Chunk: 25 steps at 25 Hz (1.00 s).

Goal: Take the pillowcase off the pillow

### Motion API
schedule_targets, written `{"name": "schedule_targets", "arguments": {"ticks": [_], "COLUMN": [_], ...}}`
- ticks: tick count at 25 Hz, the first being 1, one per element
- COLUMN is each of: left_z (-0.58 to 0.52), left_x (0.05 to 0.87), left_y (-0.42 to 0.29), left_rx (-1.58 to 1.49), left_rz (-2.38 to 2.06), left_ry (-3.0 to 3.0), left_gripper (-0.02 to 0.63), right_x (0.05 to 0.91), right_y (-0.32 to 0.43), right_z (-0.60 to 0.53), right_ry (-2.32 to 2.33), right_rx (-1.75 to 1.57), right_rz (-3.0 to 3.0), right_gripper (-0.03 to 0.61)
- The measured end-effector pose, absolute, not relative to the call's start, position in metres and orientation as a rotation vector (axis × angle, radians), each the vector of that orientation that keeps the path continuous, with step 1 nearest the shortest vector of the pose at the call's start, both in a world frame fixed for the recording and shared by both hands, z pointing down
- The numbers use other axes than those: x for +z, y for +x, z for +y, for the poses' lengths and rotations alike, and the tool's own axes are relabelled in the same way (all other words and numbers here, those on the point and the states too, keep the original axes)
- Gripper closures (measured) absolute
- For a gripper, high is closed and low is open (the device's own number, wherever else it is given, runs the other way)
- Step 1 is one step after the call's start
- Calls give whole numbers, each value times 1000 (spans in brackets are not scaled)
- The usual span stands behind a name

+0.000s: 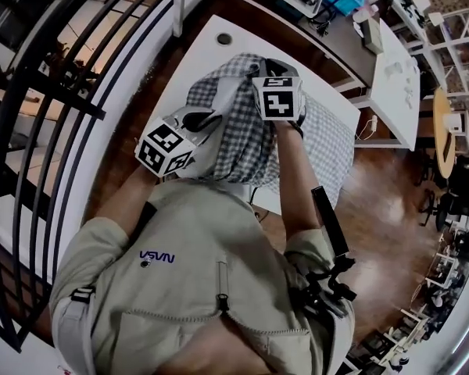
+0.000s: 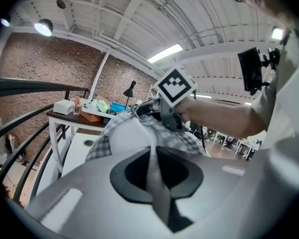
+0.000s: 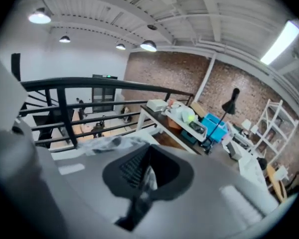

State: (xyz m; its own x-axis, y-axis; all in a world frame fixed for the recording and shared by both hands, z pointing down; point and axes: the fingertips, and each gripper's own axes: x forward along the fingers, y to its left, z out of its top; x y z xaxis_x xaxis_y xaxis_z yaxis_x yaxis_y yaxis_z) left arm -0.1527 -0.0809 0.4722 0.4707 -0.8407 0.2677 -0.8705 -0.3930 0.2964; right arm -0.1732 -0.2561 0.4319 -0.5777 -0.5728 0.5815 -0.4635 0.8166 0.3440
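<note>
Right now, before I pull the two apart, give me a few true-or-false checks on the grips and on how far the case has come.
1. The right gripper is shut on the checked pillowcase. True.
2. The left gripper is open and empty. False: its jaws are shut on a plain pale fold, apparently of the pillow itself.
3. The pillowcase is fully off the pillow. False: checked cloth wraps most of it, and only a white bulge shows.
4. Both grippers hold the bundle over a white table. True.
</note>
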Motion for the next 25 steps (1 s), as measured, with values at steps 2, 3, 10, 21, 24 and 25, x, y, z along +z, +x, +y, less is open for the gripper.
{"name": "schedule_targets", "arguments": {"ticks": [2, 3, 10, 21, 24, 25], "left_z": [-70, -66, -52, -60, -77, -78], "left_x": [461, 455, 433, 479, 498, 500], "left_y": [-152, -154, -167, -170, -177, -181], "left_rx": [64, 37, 71, 111, 179, 191], "left_rz": [-1432, -1439, -1449, -1456, -1459, -1459], "left_ry": [2381, 2401, 2535, 2425, 2371, 2355], "left_gripper": [589, 589, 591, 581, 534, 518], "right_x": [419, 415, 445, 527, 506, 499], "right_y": [-157, -148, -77, -30, -52, -57], "right_z": [-283, -296, -348, -350, -332, -322], "right_ry": [852, 889, 1094, 1060, 1020, 1026], "right_rx": [-197, -212, -166, -28, 37, 69], "right_rz": [-2276, -2258, -2060, -1925, -2099, -2150], "right_gripper": [574, 574, 574, 572, 492, 462]}}
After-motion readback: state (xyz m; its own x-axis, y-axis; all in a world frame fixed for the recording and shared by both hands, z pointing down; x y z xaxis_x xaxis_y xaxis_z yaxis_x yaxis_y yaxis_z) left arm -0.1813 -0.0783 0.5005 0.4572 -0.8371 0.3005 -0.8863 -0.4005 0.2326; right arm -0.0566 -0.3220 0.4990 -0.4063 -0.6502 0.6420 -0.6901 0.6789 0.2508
